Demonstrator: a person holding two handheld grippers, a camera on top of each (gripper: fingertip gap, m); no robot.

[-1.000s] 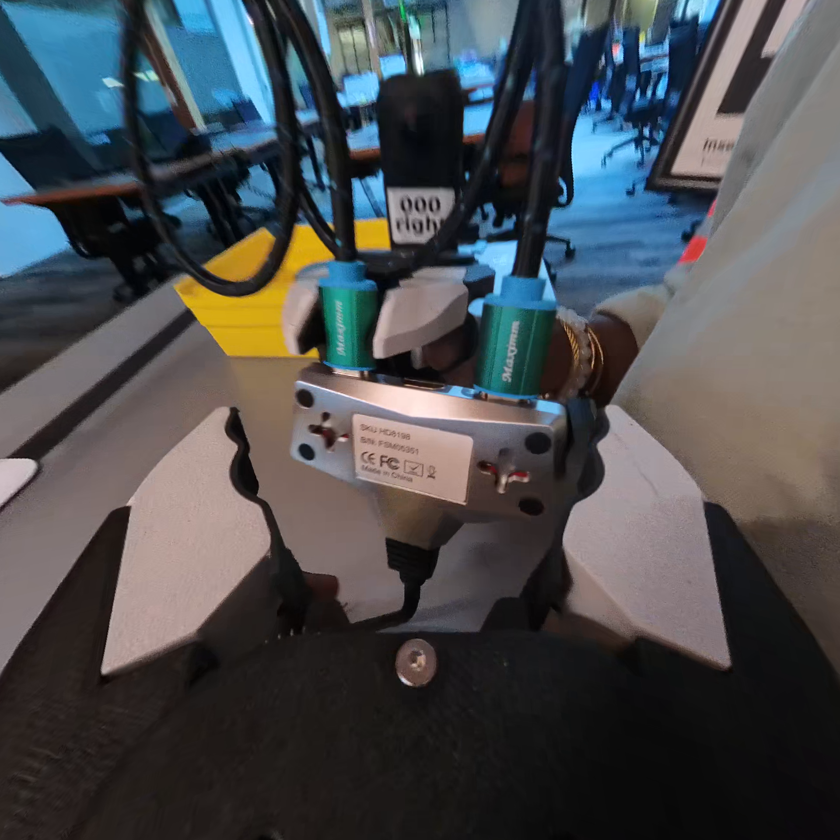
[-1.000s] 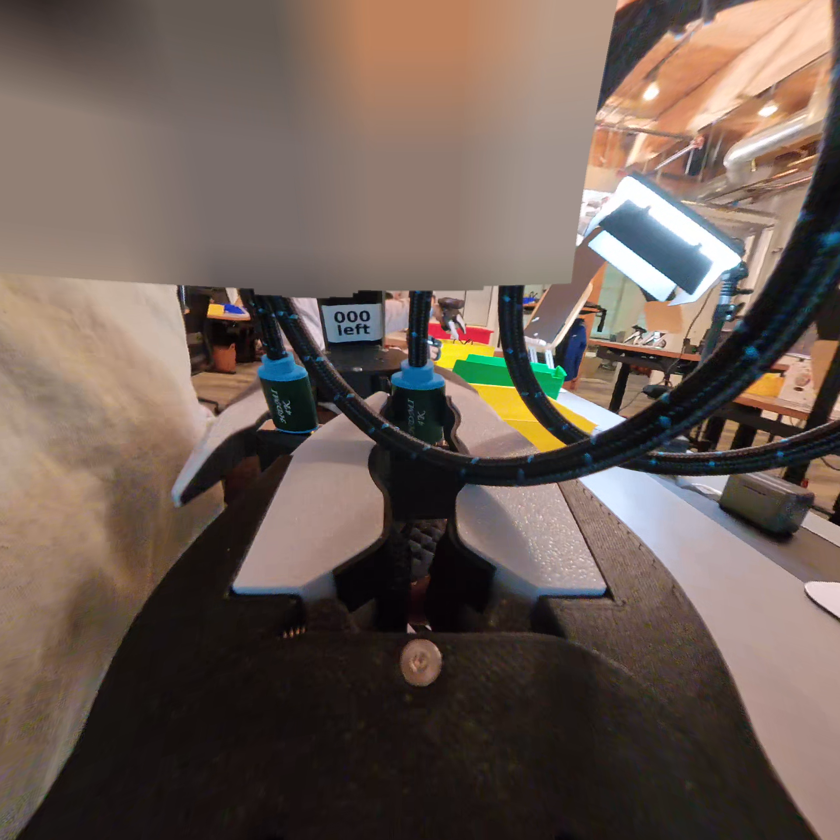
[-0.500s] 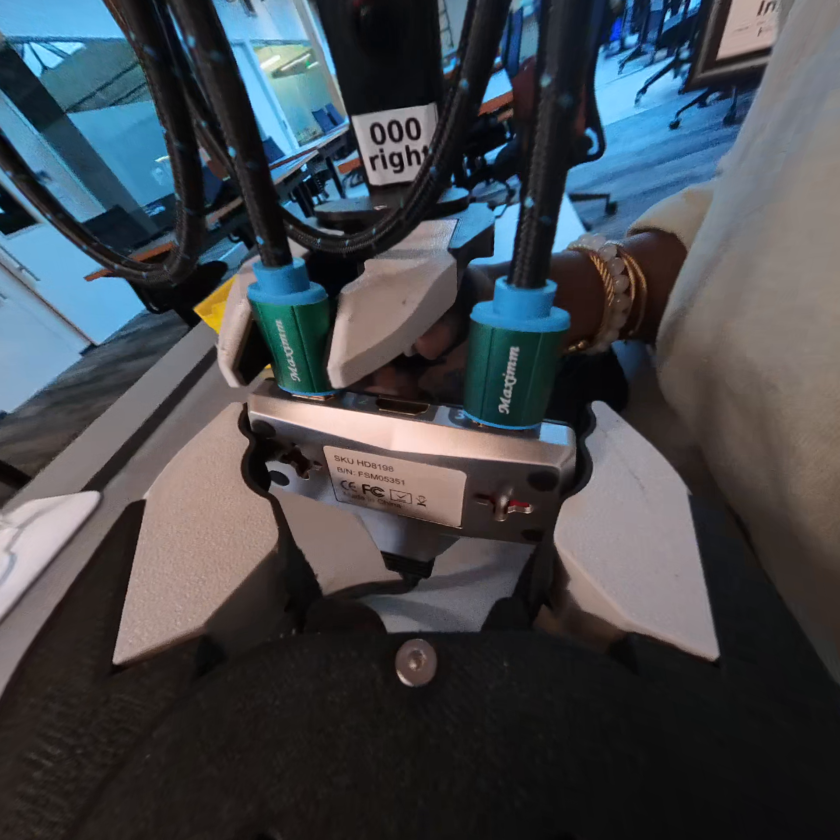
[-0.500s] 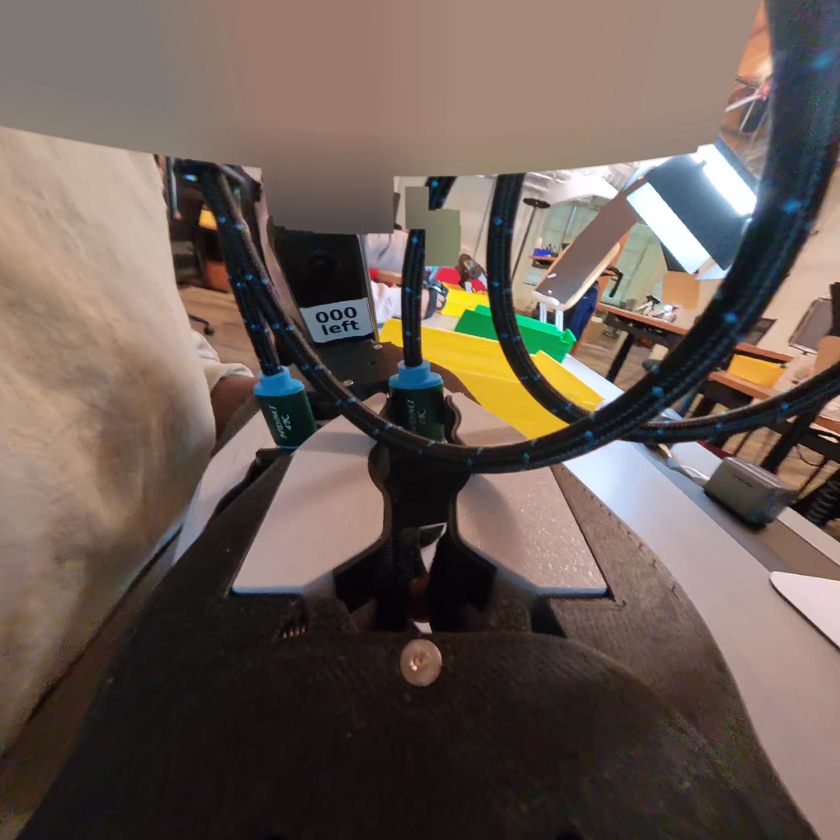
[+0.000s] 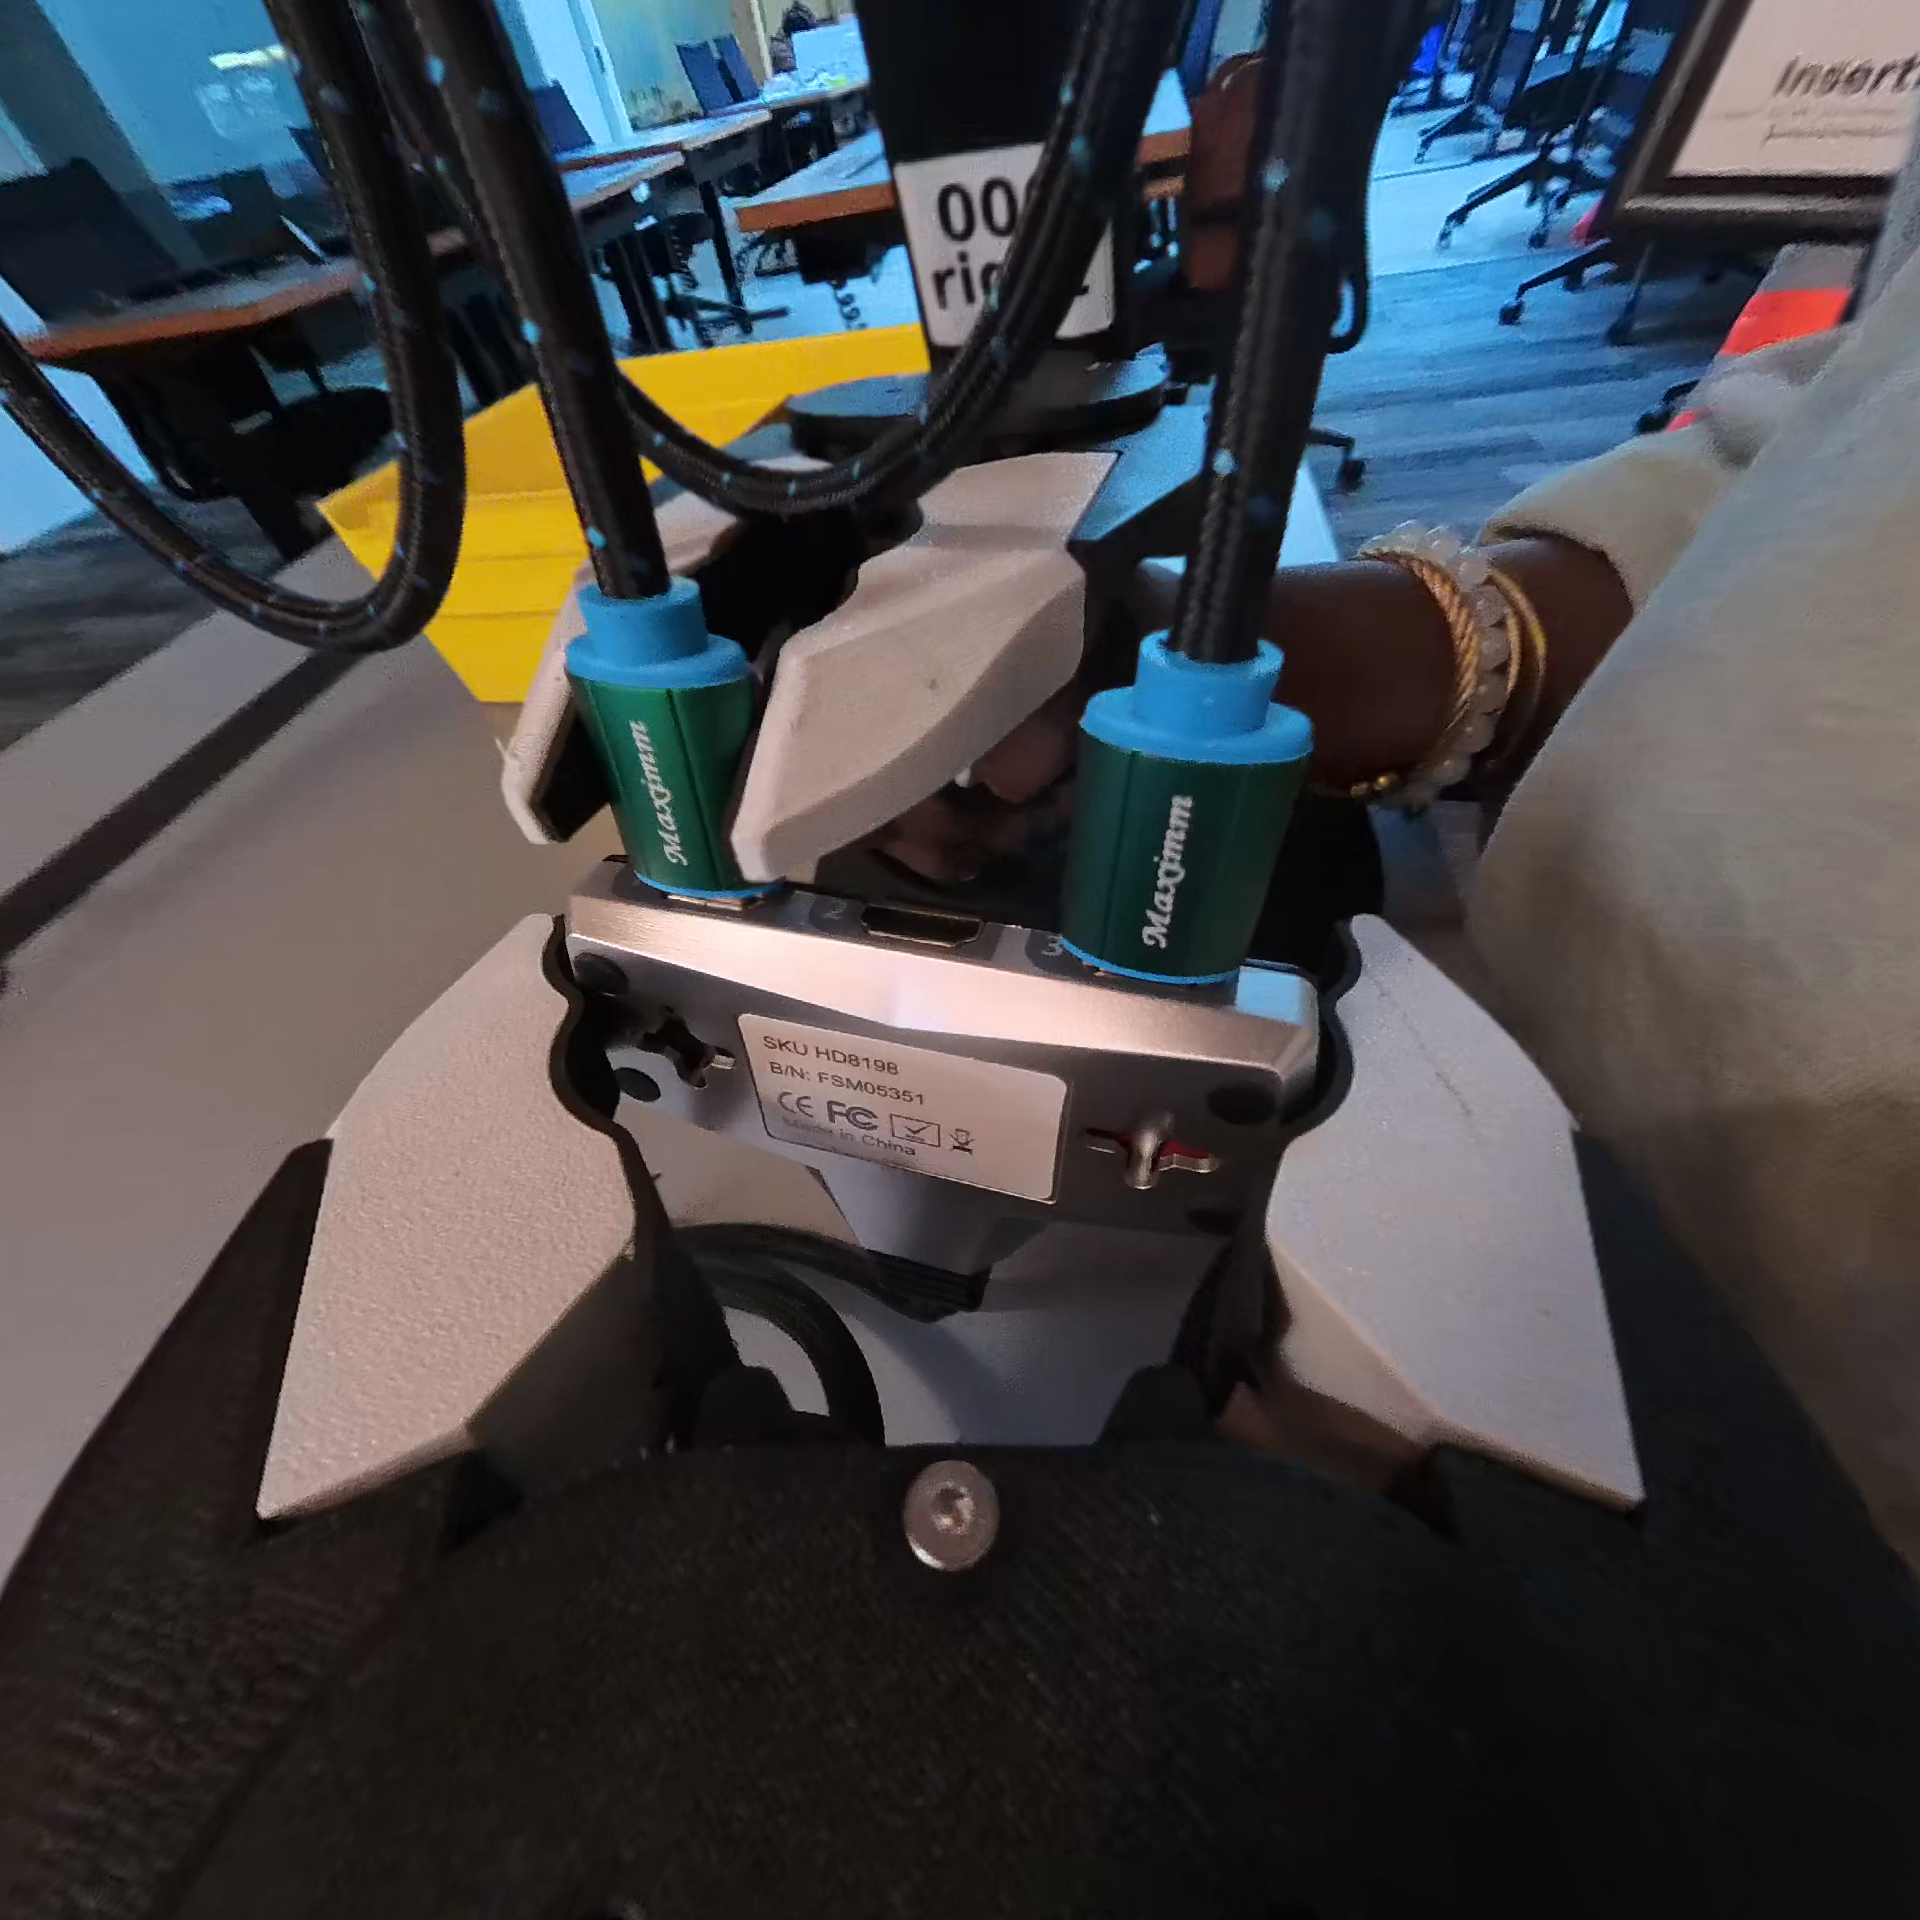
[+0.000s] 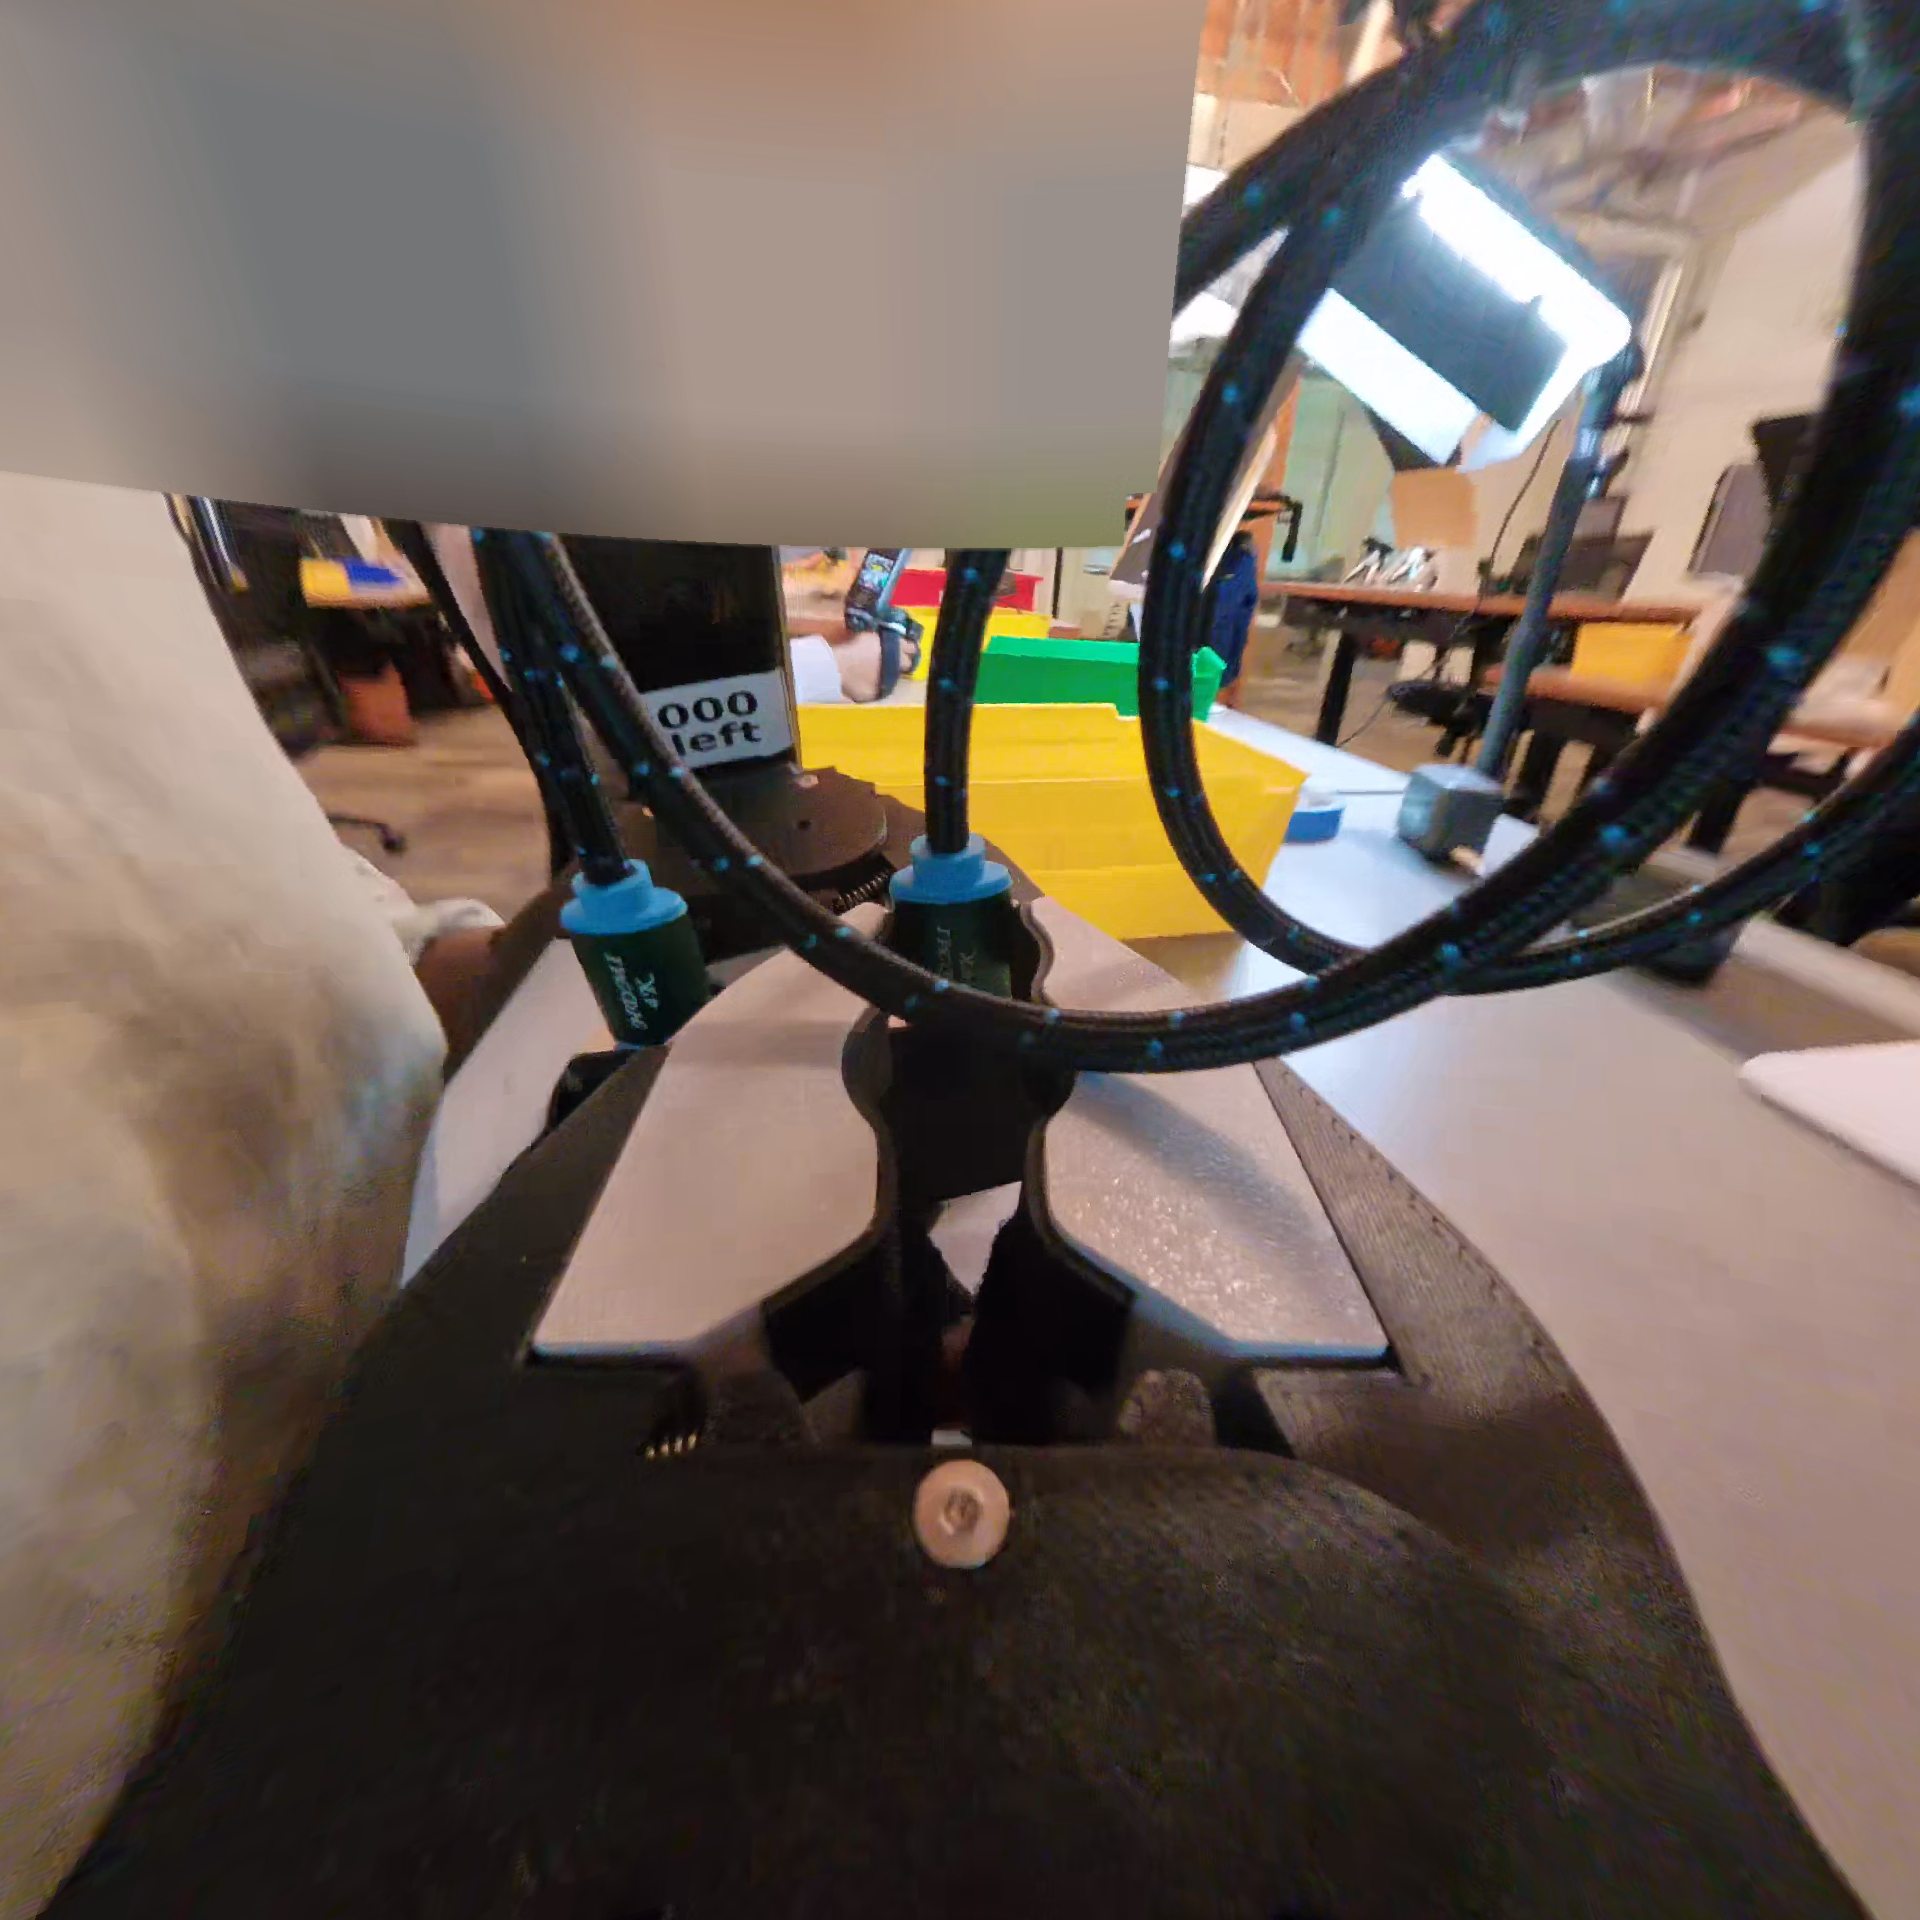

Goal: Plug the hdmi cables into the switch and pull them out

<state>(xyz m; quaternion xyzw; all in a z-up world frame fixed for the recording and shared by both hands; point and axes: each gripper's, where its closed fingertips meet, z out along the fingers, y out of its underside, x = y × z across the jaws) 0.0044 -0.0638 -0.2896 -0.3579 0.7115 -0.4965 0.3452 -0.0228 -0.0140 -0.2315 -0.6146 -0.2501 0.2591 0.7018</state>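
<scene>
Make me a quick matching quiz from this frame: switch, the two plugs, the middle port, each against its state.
Column 1:
1. switch
2. left-side green plug
3. right-side green plug
4. middle port

Column 2:
A. empty, no cable in it
B. seated in the switch, nothing gripping it
C. clamped at its ends by the left hand-held gripper
D. seated in the switch, pinched by the right hand-held gripper

Pairs: 1-C, 2-D, 3-B, 4-A
</scene>
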